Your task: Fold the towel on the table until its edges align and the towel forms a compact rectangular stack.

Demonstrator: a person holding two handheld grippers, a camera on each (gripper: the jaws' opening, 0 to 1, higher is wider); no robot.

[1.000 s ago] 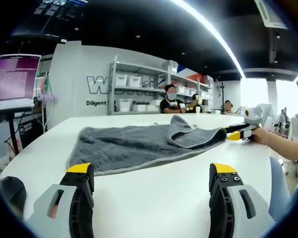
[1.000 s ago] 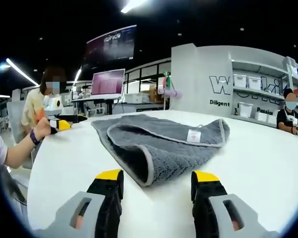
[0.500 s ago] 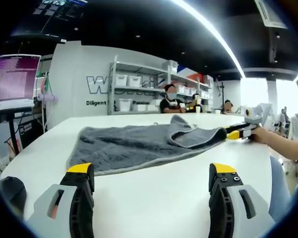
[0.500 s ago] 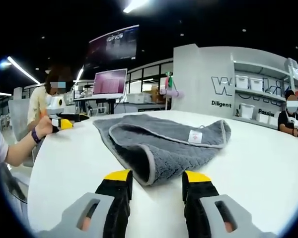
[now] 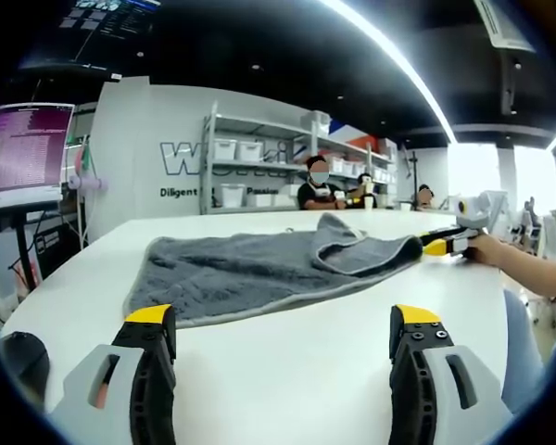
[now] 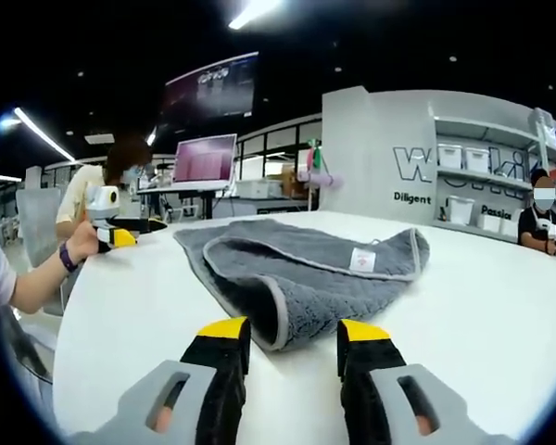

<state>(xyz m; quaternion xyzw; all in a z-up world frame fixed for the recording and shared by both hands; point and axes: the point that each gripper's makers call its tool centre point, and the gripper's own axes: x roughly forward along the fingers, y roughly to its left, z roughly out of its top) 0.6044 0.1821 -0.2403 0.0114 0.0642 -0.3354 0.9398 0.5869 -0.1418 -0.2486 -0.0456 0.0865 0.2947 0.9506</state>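
White tabletop (image 5: 287,357) runs broad and smooth under both my tools, with a workshop room behind it. From the left gripper view I count one metal shelf rack (image 5: 259,167) against a pale wall bearing dark lettering (image 5: 190,156), several white storage bins (image 5: 227,149) on its shelves, and one monitor with a purple screen (image 5: 23,148) at the left edge. Two seated people show beyond the far end of the table there.

One grey terry towel with a lighter hemmed border (image 5: 259,271) lies on the table, mostly spread flat, with one end folded back over itself into a rounded flap. In the right gripper view that folded end (image 6: 306,278) faces me, and I can see one small white label (image 6: 360,262) on the upper layer.

My left gripper (image 5: 283,334) sits low at the table with its two yellow-tipped jaws spread wide, well short of the towel's near edge and holding nothing. My right gripper (image 6: 283,338) has its two yellow-tipped jaws at a narrower gap, standing on either side of the towel's folded corner; they are not pressed together, and I cannot tell whether they touch the cloth.

Each view catches the other tool in my hand: the right one (image 5: 445,245) at the towel's far end, the left one (image 6: 116,235) off to the side of the table.
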